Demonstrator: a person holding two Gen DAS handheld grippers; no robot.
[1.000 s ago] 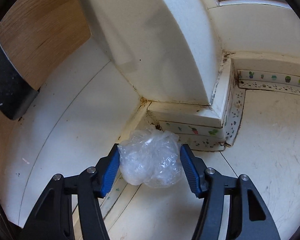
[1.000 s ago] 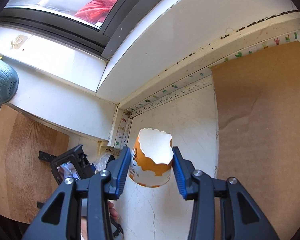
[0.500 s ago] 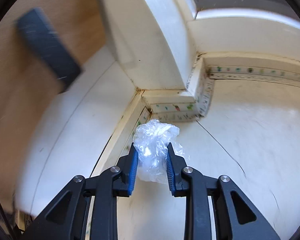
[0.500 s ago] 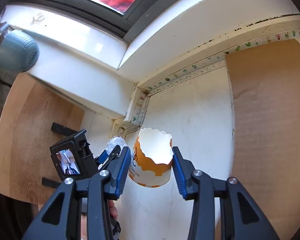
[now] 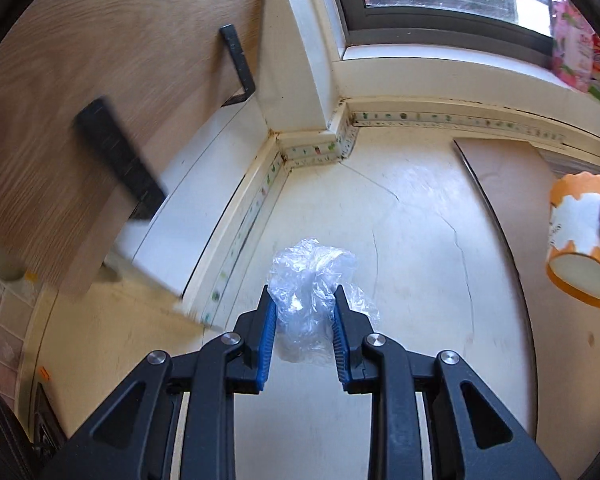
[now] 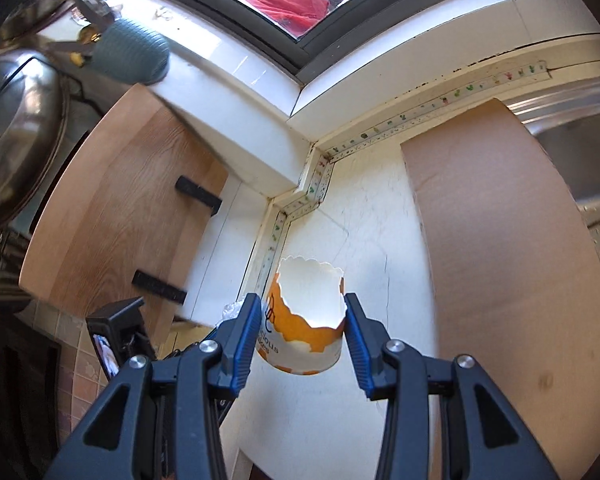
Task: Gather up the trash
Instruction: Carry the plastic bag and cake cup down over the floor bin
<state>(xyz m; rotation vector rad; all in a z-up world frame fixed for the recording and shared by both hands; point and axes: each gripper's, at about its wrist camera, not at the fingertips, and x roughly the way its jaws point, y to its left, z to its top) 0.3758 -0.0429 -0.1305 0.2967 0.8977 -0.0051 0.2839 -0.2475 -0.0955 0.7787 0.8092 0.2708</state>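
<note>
Left wrist view: the left gripper pinches a crumpled clear plastic bag narrowly, above the white counter. The right gripper clamps a torn orange-and-white paper cup, half-open, above that counter.

paper cup: dark lettering is being shown low on its orange-and-white side | only the fragment "…CIOUS" is being made out | no other text is being read
</note>
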